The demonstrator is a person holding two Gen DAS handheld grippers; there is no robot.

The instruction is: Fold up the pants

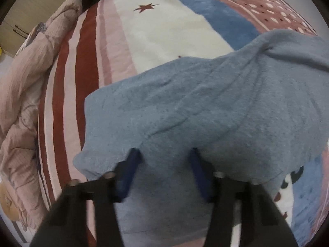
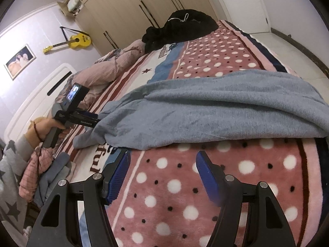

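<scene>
Blue-padded fingers [image 1: 131, 164] of the left gripper [image 1: 163, 154] are sitting spread apart over the grey-blue pants [image 1: 205, 107], with the fabric lying between and under them; whether they are gripping any of it cannot be told. Those pants are lying in a rumpled band across the width of the patterned blanket [image 2: 205, 185] covering the bed. Over the polka-dot part of the blanket, the right gripper [image 2: 162, 158] is hovering with its fingers wide apart and holding nothing, just short of the pants' near edge. Black clothing [image 2: 185, 26] is sitting heaped at the bed's far end, and a pink quilt [image 1: 24, 82] is lying bunched along the left edge.
</scene>
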